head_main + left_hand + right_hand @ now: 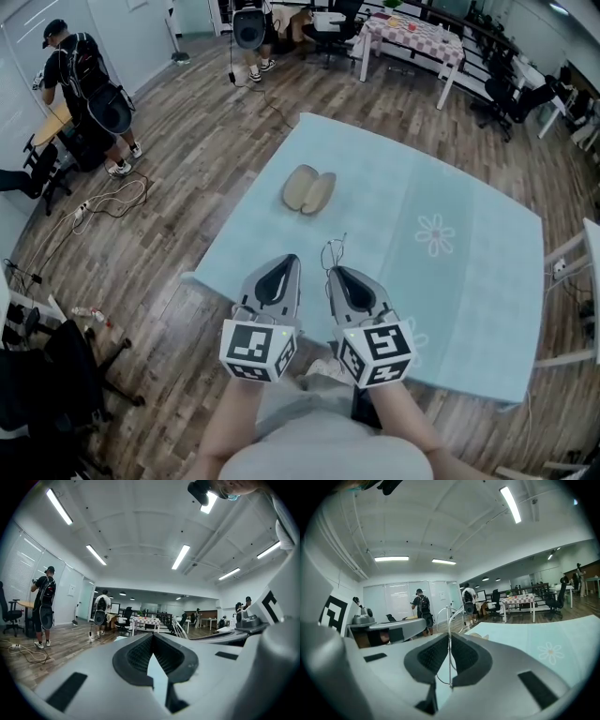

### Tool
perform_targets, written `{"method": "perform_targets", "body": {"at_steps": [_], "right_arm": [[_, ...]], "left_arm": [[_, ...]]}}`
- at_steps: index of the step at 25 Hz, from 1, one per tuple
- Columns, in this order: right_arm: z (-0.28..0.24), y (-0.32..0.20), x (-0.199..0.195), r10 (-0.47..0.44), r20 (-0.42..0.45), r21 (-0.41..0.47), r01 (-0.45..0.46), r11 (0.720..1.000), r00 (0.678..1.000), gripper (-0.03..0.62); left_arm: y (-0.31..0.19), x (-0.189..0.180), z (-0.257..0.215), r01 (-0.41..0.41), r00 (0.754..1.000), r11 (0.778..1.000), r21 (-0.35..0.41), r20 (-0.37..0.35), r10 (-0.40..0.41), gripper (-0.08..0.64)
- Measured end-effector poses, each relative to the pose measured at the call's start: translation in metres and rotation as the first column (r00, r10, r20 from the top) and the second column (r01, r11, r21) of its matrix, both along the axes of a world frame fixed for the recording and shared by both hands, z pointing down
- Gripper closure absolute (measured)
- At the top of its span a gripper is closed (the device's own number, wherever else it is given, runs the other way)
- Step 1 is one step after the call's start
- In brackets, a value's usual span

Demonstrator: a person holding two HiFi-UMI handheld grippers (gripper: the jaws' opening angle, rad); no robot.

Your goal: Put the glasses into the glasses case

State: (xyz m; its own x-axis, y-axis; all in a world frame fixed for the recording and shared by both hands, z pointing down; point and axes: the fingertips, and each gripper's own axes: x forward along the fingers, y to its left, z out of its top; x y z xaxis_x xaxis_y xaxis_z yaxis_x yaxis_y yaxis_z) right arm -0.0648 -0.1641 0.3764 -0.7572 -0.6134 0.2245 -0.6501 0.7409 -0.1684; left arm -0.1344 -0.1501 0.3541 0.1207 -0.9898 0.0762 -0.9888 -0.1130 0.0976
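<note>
My right tongs (337,274) (449,641) are pinched narrow on the glasses (333,251) (450,620); in the right gripper view the thin wire frame runs straight up between the two dark pads, which press on it from both sides, and its loops stand out past the tips; my left tongs (286,265) (152,639) are closed too, the tips meeting with nothing between them, only a sliver of the cloth showing through the gap behind; both tongs sit side by side, close but apart, over the near edge of the table (487,281), towards its near left corner; the table wears a pale blue cloth with a white flower print (436,234); the glasses case (308,190) lies open on it, its two beige halves spread flat, by the left edge and well beyond the tongs, with bare cloth between it and the glasses; past the far corner stands another table with a checked cloth (412,33) amid office chairs; a person in black with a backpack (80,75) stands on the wooden floor (206,122) at the far left
</note>
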Motion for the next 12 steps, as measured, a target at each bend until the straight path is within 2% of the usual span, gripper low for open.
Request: {"method": "perform_targets", "body": {"at_steps": [12], "right_arm": [[0.004, -0.024, -0.001, 0.04, 0.011, -0.003, -0.04, 0.999, 0.999, 0.569]], "left_arm": [[-0.029, -0.008, 0.008, -0.026, 1.0, 1.0, -0.005, 0.008, 0.026, 0.551]]}}
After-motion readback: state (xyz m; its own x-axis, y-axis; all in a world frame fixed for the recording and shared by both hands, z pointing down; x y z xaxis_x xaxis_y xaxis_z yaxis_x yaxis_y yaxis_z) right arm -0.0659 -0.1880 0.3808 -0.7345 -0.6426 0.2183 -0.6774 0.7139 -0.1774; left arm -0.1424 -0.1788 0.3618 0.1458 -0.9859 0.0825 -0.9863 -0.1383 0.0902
